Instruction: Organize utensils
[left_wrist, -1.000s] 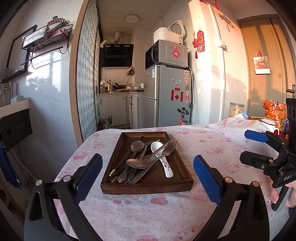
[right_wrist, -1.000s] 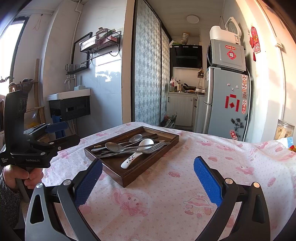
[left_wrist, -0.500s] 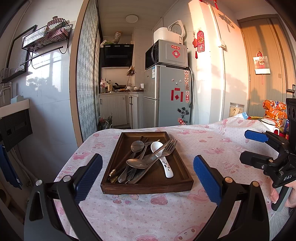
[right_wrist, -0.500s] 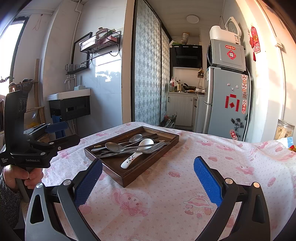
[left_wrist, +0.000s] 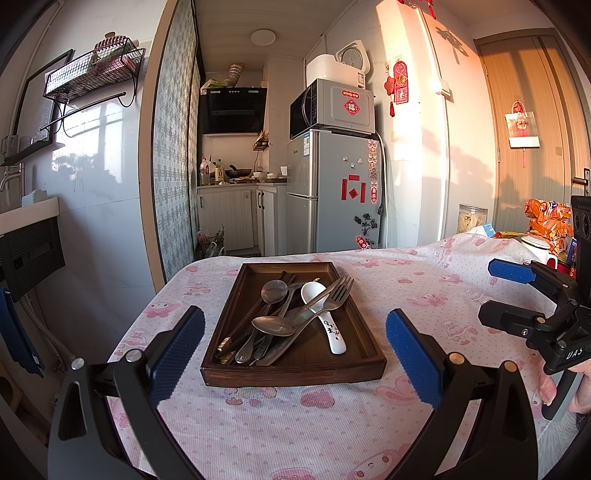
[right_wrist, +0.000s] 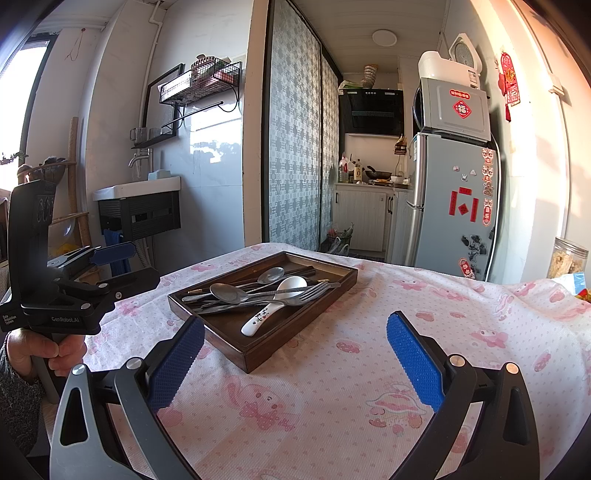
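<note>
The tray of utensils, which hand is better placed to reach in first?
Probably left. The left tongs face the wooden tray head-on, its near edge between the open fingers. The right tongs sit off its corner, aimed mostly at bare tablecloth.

left wrist cam: low over the table edge, facing the tray (left_wrist: 293, 363) head-on, near.
right wrist cam: further right, tray (right_wrist: 258, 350) centre-left.
shared: tray, fridge (left_wrist: 332, 192).

Dark wooden tray (left_wrist: 295, 371) sits mid-frame, with metal spoons (left_wrist: 274, 325), a fork (left_wrist: 334, 295), dark chopsticks (left_wrist: 240, 328) and a white ceramic spoon (left_wrist: 328, 321) all piled crisscross inside.
</note>
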